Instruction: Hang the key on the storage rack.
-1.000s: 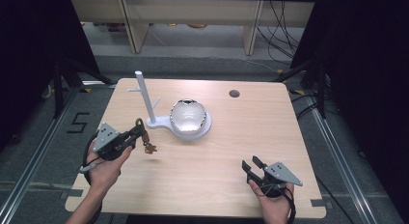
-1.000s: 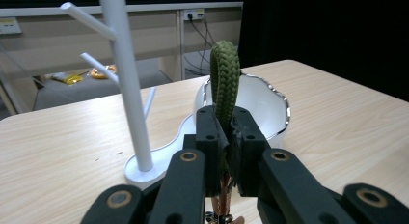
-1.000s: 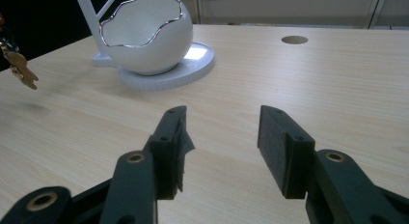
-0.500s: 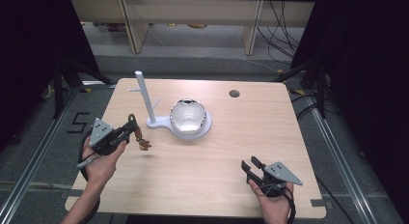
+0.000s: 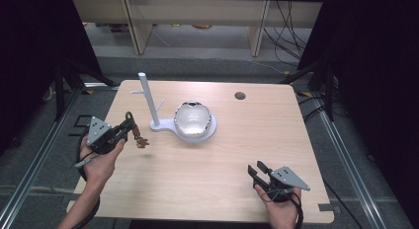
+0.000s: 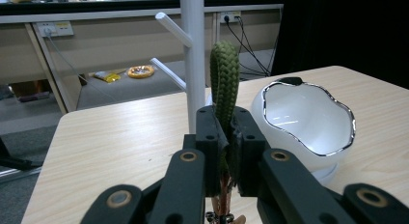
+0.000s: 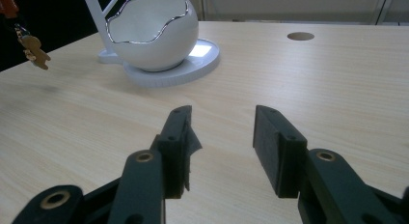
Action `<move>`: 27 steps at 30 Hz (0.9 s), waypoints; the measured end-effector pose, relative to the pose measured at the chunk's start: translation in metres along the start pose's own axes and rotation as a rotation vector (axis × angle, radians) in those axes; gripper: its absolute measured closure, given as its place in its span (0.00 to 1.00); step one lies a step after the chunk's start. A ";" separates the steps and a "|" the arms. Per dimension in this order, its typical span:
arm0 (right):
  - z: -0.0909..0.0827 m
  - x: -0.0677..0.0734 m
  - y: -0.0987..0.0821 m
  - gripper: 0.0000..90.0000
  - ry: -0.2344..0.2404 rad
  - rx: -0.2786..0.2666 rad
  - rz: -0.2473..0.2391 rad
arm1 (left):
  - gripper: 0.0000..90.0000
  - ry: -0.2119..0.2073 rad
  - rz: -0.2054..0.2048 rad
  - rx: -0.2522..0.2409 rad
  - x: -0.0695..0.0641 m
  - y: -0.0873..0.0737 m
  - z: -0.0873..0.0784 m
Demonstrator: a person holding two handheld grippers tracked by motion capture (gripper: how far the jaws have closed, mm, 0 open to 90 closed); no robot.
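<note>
The left gripper (image 5: pixel 129 124) is sitting at the nine o'clock side of the table (image 5: pixel 296 140) in the high view, held above the wood and pointing toward two o'clock, with its jaws clenched on a green braided strap (image 6: pixel 224 84). In the left gripper view the strap is standing up as a loop from between the two black pads, and below them a small brown charm (image 5: pixel 142 142) is dangling clear of the tabletop. In the right gripper view that charm is showing at ten o'clock, hanging in the air above the wood. Straight ahead of the left gripper, a white stand (image 5: pixel 148 98) with short side pegs is rising from a flat white base (image 5: pixel 165 126); the strap loop is near the post but not touching it, as far as the pictures tell. On the same base, at three o'clock from the post, a white bowl (image 5: pixel 193 118) with a wavy silver rim is sitting upright. The right gripper (image 5: pixel 256 170) is resting at the five o'clock corner of the table, well apart from the bowl, pointing toward ten o'clock; its jaws have just been closing but are standing parted, with nothing but bare wood between them. A round hole (image 5: pixel 240 95) is lying in the tabletop at one o'clock.
</note>
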State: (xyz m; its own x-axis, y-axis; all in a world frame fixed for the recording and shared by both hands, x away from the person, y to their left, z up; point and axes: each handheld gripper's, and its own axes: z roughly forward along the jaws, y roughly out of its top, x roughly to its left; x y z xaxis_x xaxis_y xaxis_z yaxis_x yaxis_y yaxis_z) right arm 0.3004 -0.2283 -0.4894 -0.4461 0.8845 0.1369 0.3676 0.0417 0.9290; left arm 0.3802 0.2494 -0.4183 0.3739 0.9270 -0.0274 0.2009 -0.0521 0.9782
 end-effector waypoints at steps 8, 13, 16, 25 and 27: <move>0.000 0.000 -0.001 0.66 0.003 -0.006 0.004 | 0.92 0.016 -0.013 0.009 0.004 -0.003 0.007; -0.001 0.000 -0.001 0.66 -0.001 0.006 0.007 | 0.92 0.034 -0.019 0.007 0.008 -0.001 0.010; -0.001 0.002 -0.002 0.66 -0.015 0.010 0.016 | 0.92 0.046 -0.024 0.013 0.012 0.001 0.012; 0.001 -0.001 -0.003 0.66 0.009 0.006 0.006 | 0.92 0.080 -0.038 0.029 0.024 0.004 0.021; 0.001 -0.001 -0.003 0.66 0.007 0.007 0.009 | 0.92 0.088 -0.041 0.030 0.026 0.005 0.023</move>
State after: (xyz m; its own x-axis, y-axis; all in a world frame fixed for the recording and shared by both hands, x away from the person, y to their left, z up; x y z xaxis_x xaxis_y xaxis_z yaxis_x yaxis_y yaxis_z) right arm 0.3000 -0.2286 -0.4925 -0.4490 0.8813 0.1473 0.3772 0.0374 0.9254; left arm 0.4112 0.2647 -0.4191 0.2845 0.9575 -0.0477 0.2417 -0.0235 0.9701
